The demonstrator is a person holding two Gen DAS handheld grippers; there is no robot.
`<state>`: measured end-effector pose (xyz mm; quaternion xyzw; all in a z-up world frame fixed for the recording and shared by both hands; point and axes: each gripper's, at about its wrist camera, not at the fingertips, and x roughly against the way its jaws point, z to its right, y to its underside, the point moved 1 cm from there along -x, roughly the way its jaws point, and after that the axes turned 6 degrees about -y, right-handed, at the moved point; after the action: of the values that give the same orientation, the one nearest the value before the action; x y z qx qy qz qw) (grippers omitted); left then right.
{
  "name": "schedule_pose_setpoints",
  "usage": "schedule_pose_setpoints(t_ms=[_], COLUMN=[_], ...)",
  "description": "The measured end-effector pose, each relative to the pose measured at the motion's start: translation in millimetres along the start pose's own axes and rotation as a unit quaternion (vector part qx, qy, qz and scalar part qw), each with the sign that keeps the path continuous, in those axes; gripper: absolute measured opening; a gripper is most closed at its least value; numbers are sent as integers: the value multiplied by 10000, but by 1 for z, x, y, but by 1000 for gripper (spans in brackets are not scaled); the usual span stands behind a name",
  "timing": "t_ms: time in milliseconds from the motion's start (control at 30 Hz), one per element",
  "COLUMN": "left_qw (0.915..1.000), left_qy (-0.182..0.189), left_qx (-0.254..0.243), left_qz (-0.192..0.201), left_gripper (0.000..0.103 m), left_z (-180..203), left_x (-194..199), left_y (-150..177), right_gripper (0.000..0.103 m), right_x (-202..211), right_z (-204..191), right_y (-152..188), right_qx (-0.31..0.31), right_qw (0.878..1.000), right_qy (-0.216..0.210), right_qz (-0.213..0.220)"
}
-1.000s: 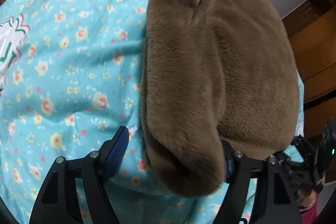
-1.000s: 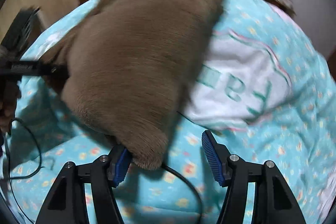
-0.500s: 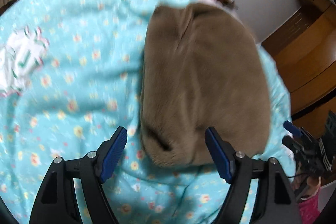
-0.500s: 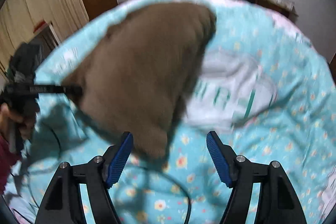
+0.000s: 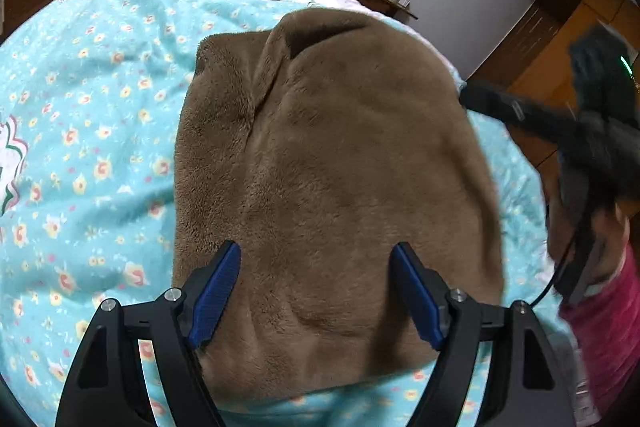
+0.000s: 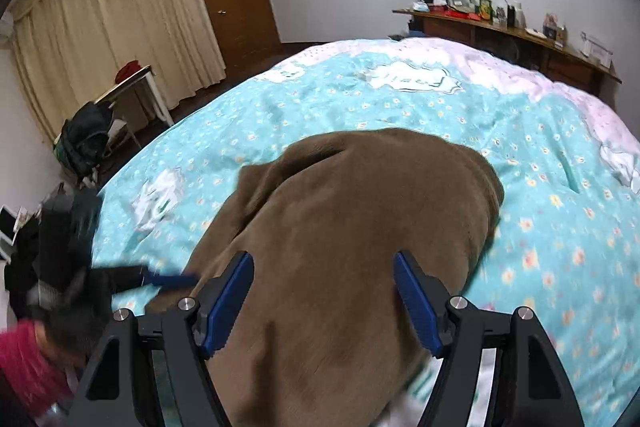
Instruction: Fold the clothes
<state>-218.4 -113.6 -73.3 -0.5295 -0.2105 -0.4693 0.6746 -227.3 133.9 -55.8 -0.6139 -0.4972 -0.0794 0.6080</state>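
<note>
Both grippers, left (image 5: 316,291) and right (image 6: 324,301), hovered with jaws spread, gripping nothing. Under them the brown fleece (image 5: 336,167) lay folded on the quilt (image 5: 100,131). The risk was judged to be the plush layers springing apart once released, or a low finger snagging the pile and dragging the fold askew.

Other gripper (image 5: 520,115) blurred, perhaps moving.

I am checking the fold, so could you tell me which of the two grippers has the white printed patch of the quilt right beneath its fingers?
The right gripper: white printed quilt peeks out under its right finger, beside the brown fleece garment. The left gripper shows only fleece and floral quilt.
</note>
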Motion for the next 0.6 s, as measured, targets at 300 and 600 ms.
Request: schedule_pose_setpoints(t_ms=[300,600], left_qw=[9952,9976], left_qy=[68,-63], left_qx=[926,673], left_qz=[-314,-152], left_gripper=[95,95], left_z=[-54,-50], left_x=[-25,10], left_y=[13,-2], right_gripper=[73,73], right_x=[-83,-47], right_z=[79,64], right_y=[-11,3], right_qx=[-1228,-849], right_qw=[9902,9959], right_qy=[-15,-151], right_qz=[-658,-284])
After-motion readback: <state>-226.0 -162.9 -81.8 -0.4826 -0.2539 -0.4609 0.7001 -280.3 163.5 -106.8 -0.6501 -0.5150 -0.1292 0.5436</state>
